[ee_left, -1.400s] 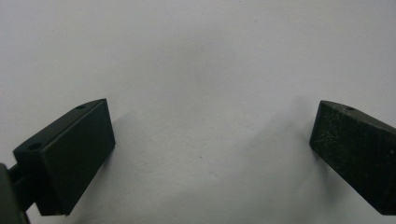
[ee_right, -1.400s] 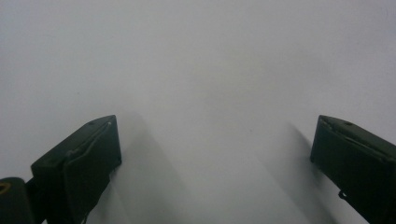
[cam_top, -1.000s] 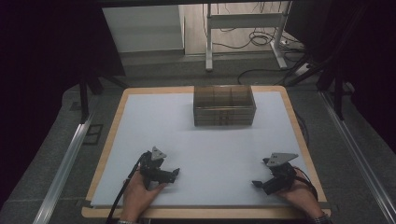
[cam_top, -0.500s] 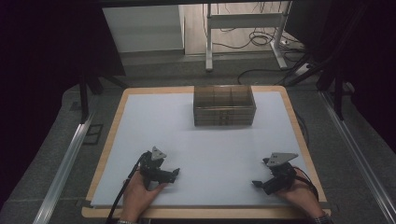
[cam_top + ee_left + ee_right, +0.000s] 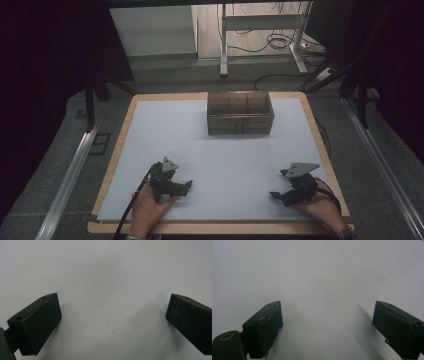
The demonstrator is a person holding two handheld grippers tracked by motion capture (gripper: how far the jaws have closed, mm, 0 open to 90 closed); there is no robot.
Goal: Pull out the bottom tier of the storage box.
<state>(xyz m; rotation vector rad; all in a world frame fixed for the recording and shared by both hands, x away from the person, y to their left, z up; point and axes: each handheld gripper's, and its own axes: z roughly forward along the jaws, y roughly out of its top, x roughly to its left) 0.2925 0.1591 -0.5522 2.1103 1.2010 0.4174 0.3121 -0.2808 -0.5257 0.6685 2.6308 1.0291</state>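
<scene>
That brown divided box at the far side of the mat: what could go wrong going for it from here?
1. The box sits far from both grippers, left gripper and right gripper; a long reach may nudge it.
2. It lies near the white mat's far edge; a push could slide it off.

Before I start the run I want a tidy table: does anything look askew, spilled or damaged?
Nothing stands out. The brown compartment box sits square near the far edge of the white mat, with no spill or debris on it. The left tool and right tool rest near the front edge, jaws apart and holding nothing.
</scene>
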